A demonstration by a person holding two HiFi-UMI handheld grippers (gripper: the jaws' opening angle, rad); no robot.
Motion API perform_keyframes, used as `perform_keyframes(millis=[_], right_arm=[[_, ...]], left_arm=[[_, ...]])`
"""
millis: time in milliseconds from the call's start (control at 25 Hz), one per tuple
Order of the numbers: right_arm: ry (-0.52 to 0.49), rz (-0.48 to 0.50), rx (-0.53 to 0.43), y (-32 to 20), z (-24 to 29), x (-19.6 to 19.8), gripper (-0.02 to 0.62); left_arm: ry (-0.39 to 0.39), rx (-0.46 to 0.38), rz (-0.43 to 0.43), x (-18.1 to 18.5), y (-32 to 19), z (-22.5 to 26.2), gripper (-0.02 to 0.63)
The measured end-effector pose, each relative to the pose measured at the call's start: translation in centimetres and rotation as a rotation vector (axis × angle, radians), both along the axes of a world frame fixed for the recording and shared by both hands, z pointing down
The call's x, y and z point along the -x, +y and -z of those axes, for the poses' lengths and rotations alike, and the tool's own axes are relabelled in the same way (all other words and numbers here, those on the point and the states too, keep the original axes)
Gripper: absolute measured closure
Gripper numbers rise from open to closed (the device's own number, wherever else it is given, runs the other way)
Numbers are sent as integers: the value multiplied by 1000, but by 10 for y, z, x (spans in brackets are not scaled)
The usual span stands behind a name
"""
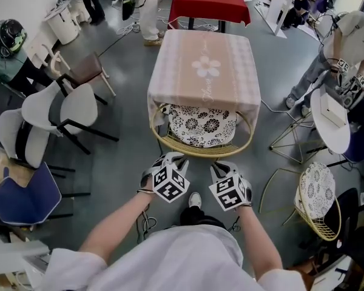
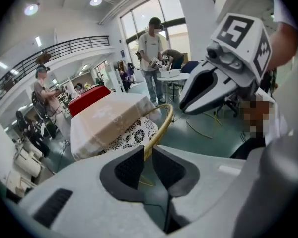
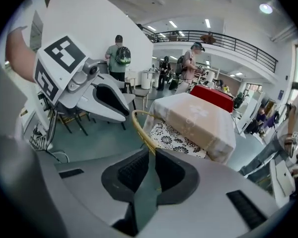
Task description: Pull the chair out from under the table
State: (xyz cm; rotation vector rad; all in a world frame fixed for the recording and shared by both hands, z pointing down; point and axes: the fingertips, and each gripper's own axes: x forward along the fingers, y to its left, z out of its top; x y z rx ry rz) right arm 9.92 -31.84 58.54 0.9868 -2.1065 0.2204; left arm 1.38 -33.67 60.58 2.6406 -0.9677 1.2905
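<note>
Hovering low-centre in the head view, my left gripper [image 1: 173, 160] and right gripper [image 1: 222, 167] are facing the chair [image 1: 203, 129], which is sitting tucked under the table [image 1: 203, 71] mid-frame. In the left gripper view my jaws are standing slightly apart with its rim [image 2: 162, 130] at their tips. In the right gripper view they are sitting closed and empty.

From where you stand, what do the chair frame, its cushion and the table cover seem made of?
The chair frame looks like rattan or cane: matte yellow, bent hoops. The cushion seems fabric, white with black floral print. The table cover is soft cloth, draping in folds.
</note>
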Motion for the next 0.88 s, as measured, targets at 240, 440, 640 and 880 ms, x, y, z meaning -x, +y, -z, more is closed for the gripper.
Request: perform_keyframes(millis=[240, 440, 640, 880], right_arm=[[163, 138, -18, -12, -17, -4, 581], [223, 204, 6, -20, -32, -7, 514], [345, 309, -33, -29, -46, -7, 511], [462, 467, -69, -43, -59, -4, 492]], left_arm=[[-120, -15, -151, -7, -8, -19, 534], [-236, 5, -272, -1, -15, -41, 512], [-306, -21, -347, 2, -23, -53, 488], [-374, -20, -409, 4, -33, -62, 466]])
